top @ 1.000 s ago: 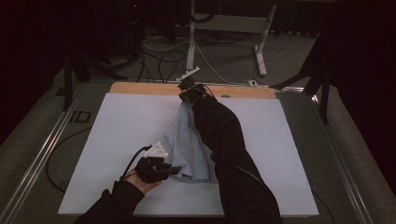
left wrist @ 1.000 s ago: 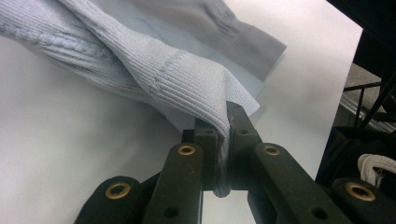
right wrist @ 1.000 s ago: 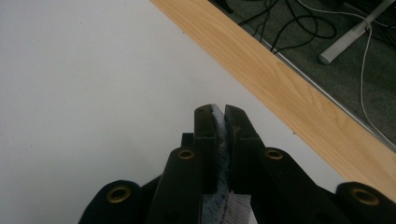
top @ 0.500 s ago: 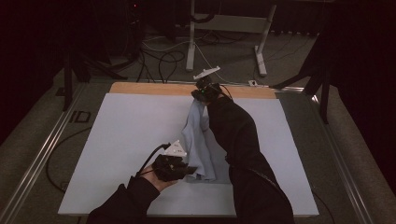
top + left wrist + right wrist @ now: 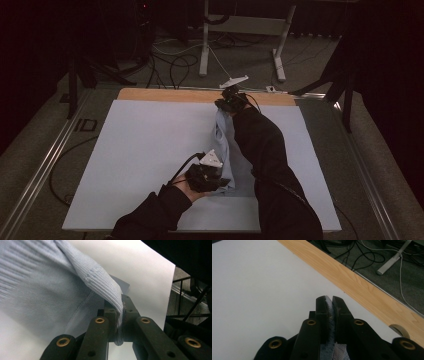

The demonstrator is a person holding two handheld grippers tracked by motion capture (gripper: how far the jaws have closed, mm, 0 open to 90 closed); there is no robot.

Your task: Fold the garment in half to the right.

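— Stretching down the middle of the high view, what is that pale thing?
— A light blue knit cloth (image 5: 223,150), pulled into a narrow band on the white surface (image 5: 140,150).
— Who has hold of it?
— The right gripper (image 5: 227,102), at upper centre near the wooden edge (image 5: 165,95), has its jaws closed on the far end. The left gripper (image 5: 207,176), lower centre, has its jaws pinched tight on a ribbed fold.
— Beyond that?
— Cables (image 5: 175,62) on the floor at the top.
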